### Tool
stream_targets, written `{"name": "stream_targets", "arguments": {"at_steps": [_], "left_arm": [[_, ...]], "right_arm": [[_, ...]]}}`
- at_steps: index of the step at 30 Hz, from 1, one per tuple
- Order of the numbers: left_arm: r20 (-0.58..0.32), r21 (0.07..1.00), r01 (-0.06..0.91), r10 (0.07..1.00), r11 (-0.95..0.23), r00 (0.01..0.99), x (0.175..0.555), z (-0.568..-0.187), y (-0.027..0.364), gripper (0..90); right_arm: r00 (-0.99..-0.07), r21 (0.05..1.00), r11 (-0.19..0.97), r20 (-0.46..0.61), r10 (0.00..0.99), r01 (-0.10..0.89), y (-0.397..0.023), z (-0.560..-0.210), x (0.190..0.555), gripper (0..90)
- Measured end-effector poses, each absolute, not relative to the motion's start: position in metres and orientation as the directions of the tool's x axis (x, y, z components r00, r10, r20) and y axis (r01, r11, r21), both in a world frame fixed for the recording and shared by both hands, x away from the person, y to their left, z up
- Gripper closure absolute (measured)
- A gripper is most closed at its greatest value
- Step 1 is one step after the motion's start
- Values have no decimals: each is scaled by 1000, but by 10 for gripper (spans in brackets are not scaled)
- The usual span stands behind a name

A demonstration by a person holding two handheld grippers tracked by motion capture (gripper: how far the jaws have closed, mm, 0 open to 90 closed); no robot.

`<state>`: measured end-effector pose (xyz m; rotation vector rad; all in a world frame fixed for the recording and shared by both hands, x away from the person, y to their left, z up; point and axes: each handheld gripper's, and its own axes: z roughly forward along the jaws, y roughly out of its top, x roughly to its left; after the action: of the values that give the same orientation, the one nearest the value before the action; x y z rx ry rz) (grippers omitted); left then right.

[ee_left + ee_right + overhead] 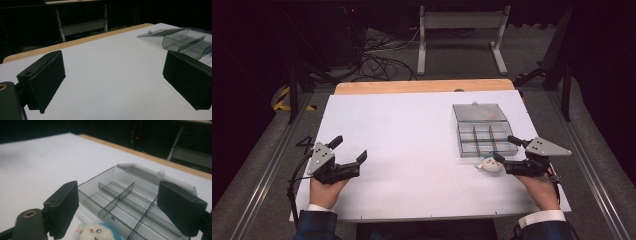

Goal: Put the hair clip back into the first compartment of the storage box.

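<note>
A clear grey plastic compartment box (484,141) lies on the white table top (412,135) at the right, its lid (479,112) folded open behind it and its compartments empty. A small white and blue plush toy (488,166) rests on the table just in front of the box. My right gripper (504,148) is open beside the box. In the right gripper view the toy (97,233) sits low between the spread jaws (122,207) without touching the pads, and the box (125,195) is right ahead. My left gripper (349,148) stands open at the left, with nothing between its jaws (112,82).
A wooden strip (422,86) borders the table's far edge. Behind it a metal stand (462,35) and cables lie on the floor. In the left gripper view the box (187,42) is far off at the upper right.
</note>
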<state>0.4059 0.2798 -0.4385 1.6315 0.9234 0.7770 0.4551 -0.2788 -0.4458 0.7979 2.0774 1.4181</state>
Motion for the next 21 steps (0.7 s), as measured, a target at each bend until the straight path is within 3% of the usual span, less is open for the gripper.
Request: {"name": "stream_targets", "arguments": {"at_steps": [21], "left_arm": [[38, 966, 202, 864, -160, 503, 408, -442, 279, 49]], "right_arm": [[-760, 819, 476, -78, 646, 321, -266, -462, 462, 333]]}}
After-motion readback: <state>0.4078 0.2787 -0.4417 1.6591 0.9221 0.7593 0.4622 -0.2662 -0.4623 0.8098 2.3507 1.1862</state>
